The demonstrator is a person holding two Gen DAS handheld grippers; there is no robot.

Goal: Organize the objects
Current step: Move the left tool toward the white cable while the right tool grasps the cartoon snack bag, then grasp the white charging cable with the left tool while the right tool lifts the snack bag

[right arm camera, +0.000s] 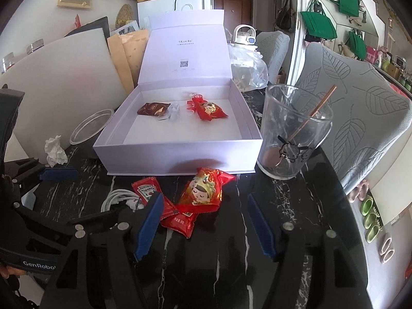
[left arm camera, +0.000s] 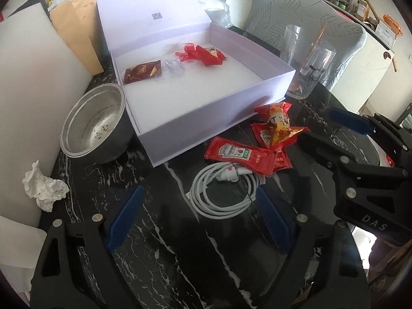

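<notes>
Left wrist view: your left gripper (left arm camera: pixel 198 219) stands wide open, empty — the coiled white cable (left arm camera: pixel 224 190) lies between its fingers on the table (left arm camera: pixel 167 244). Two ketchup sachets (left arm camera: pixel 239 154) lie beside the white box (left arm camera: pixel 206 118).

Right wrist view: your right gripper (right arm camera: pixel 206 221) is partly open, empty, near one snack packet (right arm camera: pixel 203 190) lying diagonally.
</notes>
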